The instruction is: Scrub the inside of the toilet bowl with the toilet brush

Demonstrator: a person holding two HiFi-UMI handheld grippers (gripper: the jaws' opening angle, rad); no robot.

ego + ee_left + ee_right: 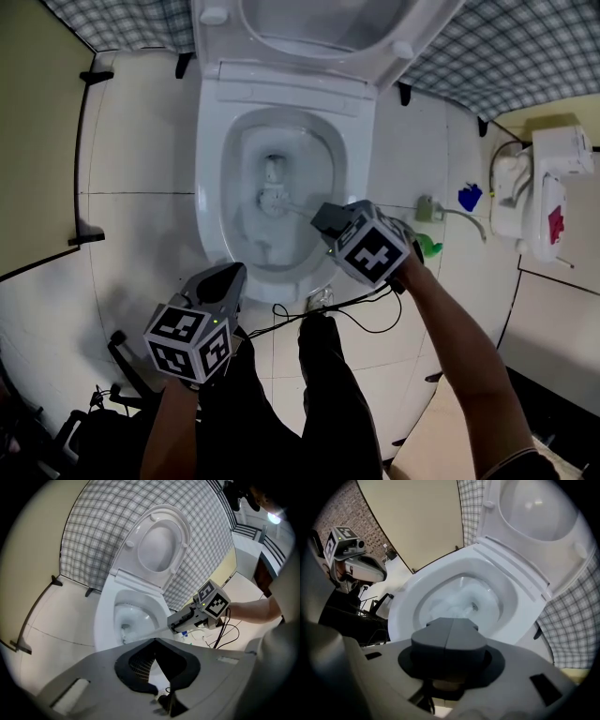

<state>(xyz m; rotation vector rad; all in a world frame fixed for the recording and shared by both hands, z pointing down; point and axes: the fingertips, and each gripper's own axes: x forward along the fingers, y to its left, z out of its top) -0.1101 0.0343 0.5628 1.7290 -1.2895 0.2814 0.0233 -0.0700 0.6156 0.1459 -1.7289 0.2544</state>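
So the toilet [211, 187] is in the middle of the tiled floor with its lid [319, 28] flipped up against the checked wall covering [506, 47] at the far end. The toilet brush [274, 197] is down inside the bowl, with the bristle head sitting on the bottom near the drain hole. Its thin handle slants up and to the right, over the near right bit of the rim. The right gripper [326, 220] has its jaws clamped shut on the end of that handle, pointing pretty much downwards. The left gripper [230, 274] hangs off to the near left, clear of the toilet. Its jaw tips are touching with nothing in them. There's a black cable [366, 314] looping on the floor by the base
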